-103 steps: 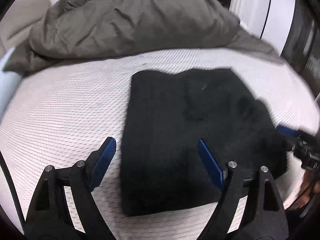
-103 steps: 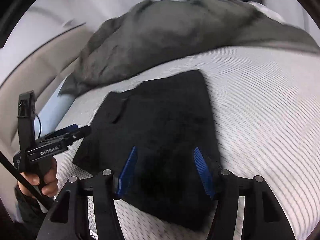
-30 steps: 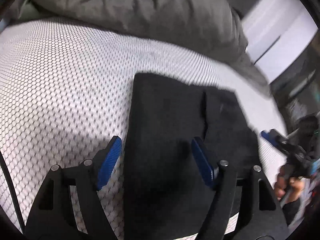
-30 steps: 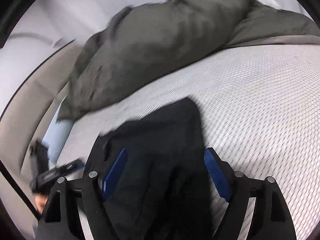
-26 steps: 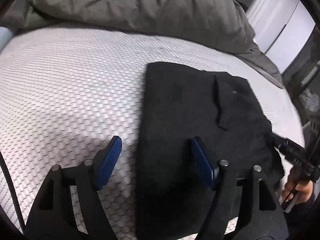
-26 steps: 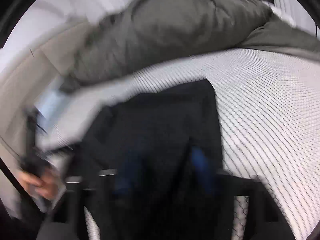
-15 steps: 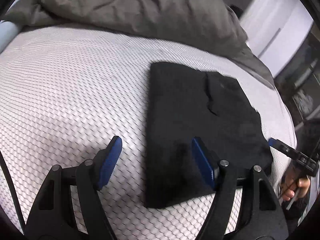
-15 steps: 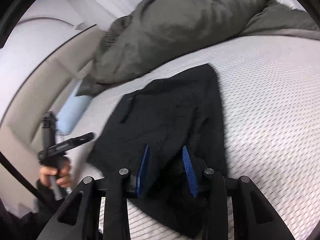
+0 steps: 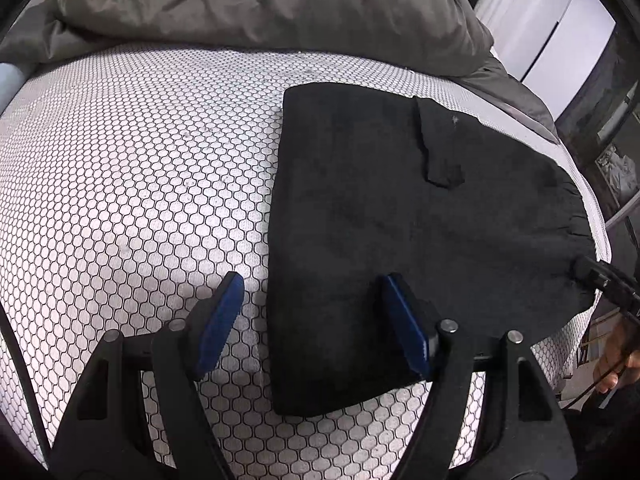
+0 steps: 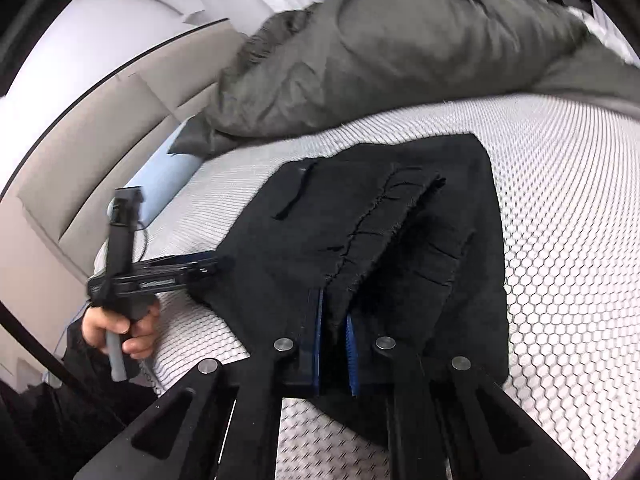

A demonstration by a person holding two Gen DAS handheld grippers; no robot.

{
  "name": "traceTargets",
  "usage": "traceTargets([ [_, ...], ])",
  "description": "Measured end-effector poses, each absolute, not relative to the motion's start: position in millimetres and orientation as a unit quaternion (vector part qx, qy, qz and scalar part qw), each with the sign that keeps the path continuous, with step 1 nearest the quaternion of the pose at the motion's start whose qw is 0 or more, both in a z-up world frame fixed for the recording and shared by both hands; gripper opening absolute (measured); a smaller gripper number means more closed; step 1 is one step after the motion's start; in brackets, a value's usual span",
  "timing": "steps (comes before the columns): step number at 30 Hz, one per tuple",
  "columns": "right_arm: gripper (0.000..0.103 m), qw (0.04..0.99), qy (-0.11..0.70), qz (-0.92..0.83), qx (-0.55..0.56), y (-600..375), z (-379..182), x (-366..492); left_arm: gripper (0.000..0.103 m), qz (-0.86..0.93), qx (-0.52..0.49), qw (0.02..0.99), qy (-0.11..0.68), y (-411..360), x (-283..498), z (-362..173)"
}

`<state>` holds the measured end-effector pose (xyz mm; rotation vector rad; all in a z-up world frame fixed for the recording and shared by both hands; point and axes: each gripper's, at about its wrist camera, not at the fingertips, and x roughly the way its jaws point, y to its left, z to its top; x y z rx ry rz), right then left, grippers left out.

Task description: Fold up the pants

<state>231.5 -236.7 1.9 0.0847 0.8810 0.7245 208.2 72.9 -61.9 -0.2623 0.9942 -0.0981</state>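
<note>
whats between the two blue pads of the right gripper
A pinched-up ridge of the black fleece pants: in the right wrist view the right gripper has just been closing, and its fingers now press on that gathered edge.

1 pair of folded black pants (image 9: 400, 208), 1 rumpled grey-green duvet (image 9: 260, 4), 1 white honeycomb-patterned mattress (image 9: 132, 168), 1 pale blue bolster (image 10: 164, 184), 2 black grippers with blue pads.
</note>
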Motion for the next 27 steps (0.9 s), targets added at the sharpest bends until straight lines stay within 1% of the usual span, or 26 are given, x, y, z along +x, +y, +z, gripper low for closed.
traceTargets([
  [2, 0.010, 0.846, 0.438, 0.305, 0.016, -237, -16, 233, 0.070, -0.052, -0.110, 0.873, 0.473, 69, 206, -60],
  [4, 0.011, 0.833, 0.474, 0.284, 0.025, -240, -39, 245, 0.070, -0.053, -0.103, 0.872, 0.475, 66, 206, -60],
  [5, 0.011, 0.832, 0.470, 0.290, 0.043, -243, -39, 247, 0.070, -0.053, -0.110, 0.874, 0.471, 67, 207, -57],
  [6, 0.015, 0.834, 0.461, 0.299, 0.057, -248, -31, 247, 0.070, -0.057, -0.123, 0.877, 0.461, 70, 207, -53],
  [8, 0.038, 0.853, 0.423, 0.297, 0.075, -261, -12, 243, 0.070, -0.063, -0.142, 0.884, 0.440, 75, 207, -46],
  [9, 0.072, 0.867, 0.401, 0.282, 0.083, -272, -6, 242, 0.070, -0.063, -0.146, 0.887, 0.433, 78, 208, -45],
  [10, 0.091, 0.878, 0.389, 0.264, 0.086, -279, -2, 243, 0.070, -0.057, -0.148, 0.888, 0.432, 81, 210, -46],
  [11, 0.091, 0.883, 0.388, 0.248, 0.091, -287, -3, 249, 0.069, -0.043, -0.152, 0.886, 0.436, 85, 213, -50],
  [13, 0.091, 0.874, 0.413, 0.234, 0.106, -293, -14, 265, 0.055, -0.025, -0.171, 0.877, 0.449, 91, 220, -61],
  [14, 0.091, 0.869, 0.424, 0.228, 0.113, -295, -20, 272, 0.052, -0.032, -0.191, 0.871, 0.452, 94, 224, -67],
  [15, 0.089, 0.862, 0.438, 0.226, 0.122, -297, -28, 281, 0.043, -0.038, -0.201, 0.869, 0.451, 94, 226, -68],
  [16, 0.084, 0.855, 0.446, 0.228, 0.133, -298, -35, 288, 0.039, -0.044, -0.204, 0.868, 0.450, 93, 228, -68],
  [17, 0.081, 0.848, 0.451, 0.235, 0.148, -299, -40, 294, 0.037, -0.042, -0.201, 0.870, 0.448, 92, 229, -67],
  [18, 0.070, 0.842, 0.453, 0.245, 0.160, -298, -45, 300, 0.034, -0.040, -0.200, 0.871, 0.446, 91, 230, -65],
  [19, 0.048, 0.836, 0.457, 0.256, 0.164, -295, -50, 304, 0.033, -0.038, -0.198, 0.873, 0.445, 90, 229, -65],
  [20, 0.040, 0.833, 0.461, 0.259, 0.162, -293, -55, 305, 0.033, -0.034, -0.195, 0.874, 0.444, 89, 229, -64],
  [22, 0.037, 0.844, 0.454, 0.251, 0.138, -280, -55, 302, 0.033, -0.032, -0.191, 0.875, 0.443, 88, 229, -64],
  [27, 0.037, 0.848, 0.447, 0.248, 0.137, -265, -54, 301, 0.032, -0.032, -0.189, 0.878, 0.440, 88, 226, -61],
])
